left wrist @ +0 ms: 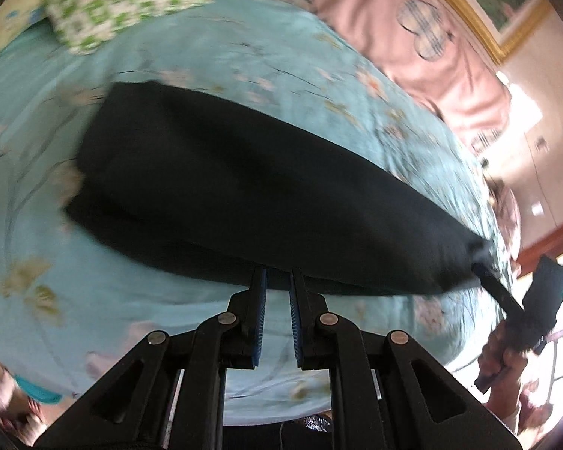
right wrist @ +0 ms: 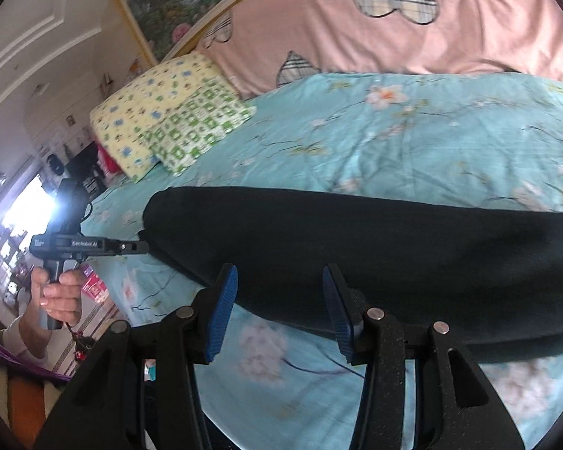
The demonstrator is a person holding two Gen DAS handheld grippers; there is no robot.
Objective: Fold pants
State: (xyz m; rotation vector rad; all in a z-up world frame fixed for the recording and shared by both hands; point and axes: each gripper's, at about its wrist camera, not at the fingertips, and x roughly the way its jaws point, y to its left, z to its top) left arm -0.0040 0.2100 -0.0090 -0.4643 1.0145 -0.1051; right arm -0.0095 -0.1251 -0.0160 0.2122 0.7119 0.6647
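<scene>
Black pants (left wrist: 244, 195) lie folded into a long band on the light blue flowered bedspread (left wrist: 94, 300); they also show in the right wrist view (right wrist: 375, 247). My left gripper (left wrist: 277, 277) sits at the pants' near edge, its blue pads a narrow gap apart with only bedspread visible between them. In the right wrist view the left gripper (right wrist: 144, 246) touches the pants' left end. My right gripper (right wrist: 279, 281) is open at the near edge of the pants, empty. In the left wrist view the right gripper (left wrist: 480, 258) is at the pants' right end, blurred.
Two patterned pillows (right wrist: 169, 120) lie at the bed's far left corner. A pink quilt with plaid hearts (right wrist: 375, 18) runs along the back of the bed. A hand (right wrist: 60, 292) holds the left gripper beside the bed's left edge.
</scene>
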